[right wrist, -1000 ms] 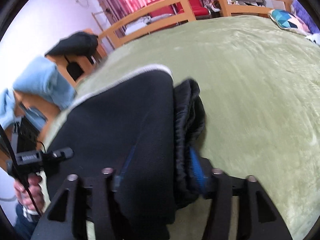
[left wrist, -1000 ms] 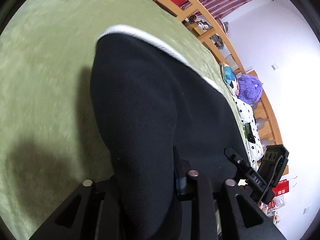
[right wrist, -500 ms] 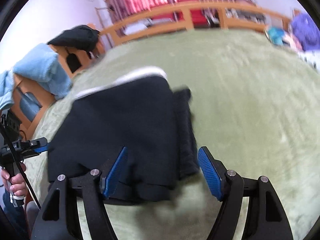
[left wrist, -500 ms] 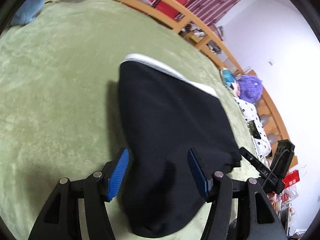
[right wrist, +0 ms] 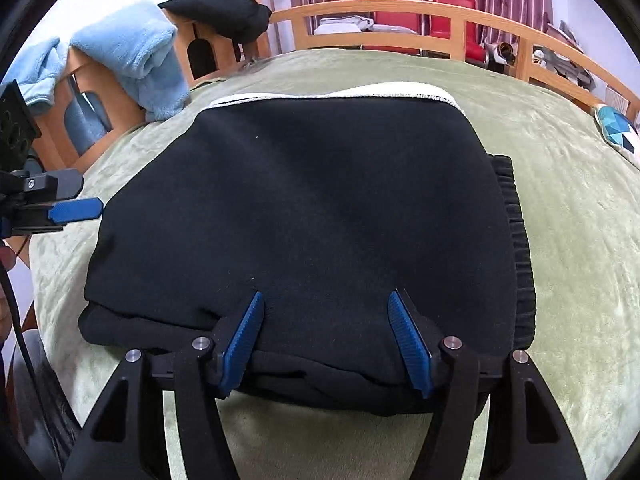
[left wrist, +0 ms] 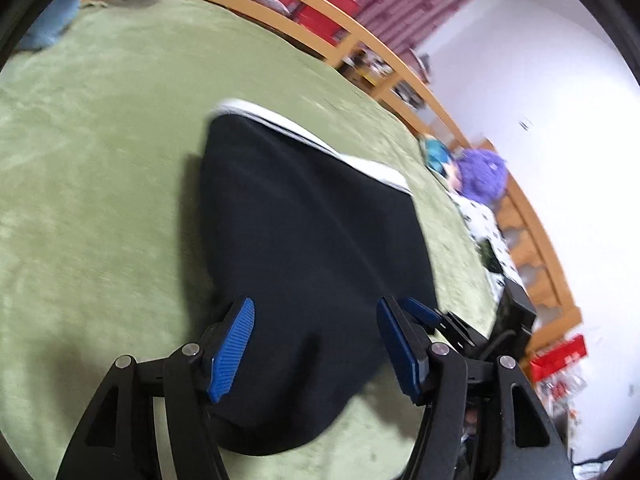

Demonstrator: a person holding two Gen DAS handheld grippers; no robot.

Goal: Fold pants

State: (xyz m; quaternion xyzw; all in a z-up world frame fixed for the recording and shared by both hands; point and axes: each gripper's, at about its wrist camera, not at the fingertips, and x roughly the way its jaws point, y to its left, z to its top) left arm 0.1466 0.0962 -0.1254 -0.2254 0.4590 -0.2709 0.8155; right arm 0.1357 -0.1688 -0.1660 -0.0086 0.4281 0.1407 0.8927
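The black pants (right wrist: 304, 216) lie folded into a flat stack on the green blanket (right wrist: 580, 208), with a white lining edge (right wrist: 332, 94) at the far side and the ribbed waistband (right wrist: 520, 248) at the right. They also show in the left wrist view (left wrist: 312, 248). My right gripper (right wrist: 326, 336) is open and empty over the near edge of the stack. My left gripper (left wrist: 314, 340) is open and empty over the stack's left end; it also shows in the right wrist view (right wrist: 76, 210).
A wooden bed rail (right wrist: 440, 20) runs along the far side. A light blue blanket (right wrist: 132, 52) and a dark garment (right wrist: 224, 12) hang on wooden furniture at the left. A purple plush (left wrist: 482, 176) and a patterned cushion (right wrist: 618, 128) lie at the bed's right.
Both grippers let go of the pants, opened and drew back. The folded stack now lies flat on the blanket.
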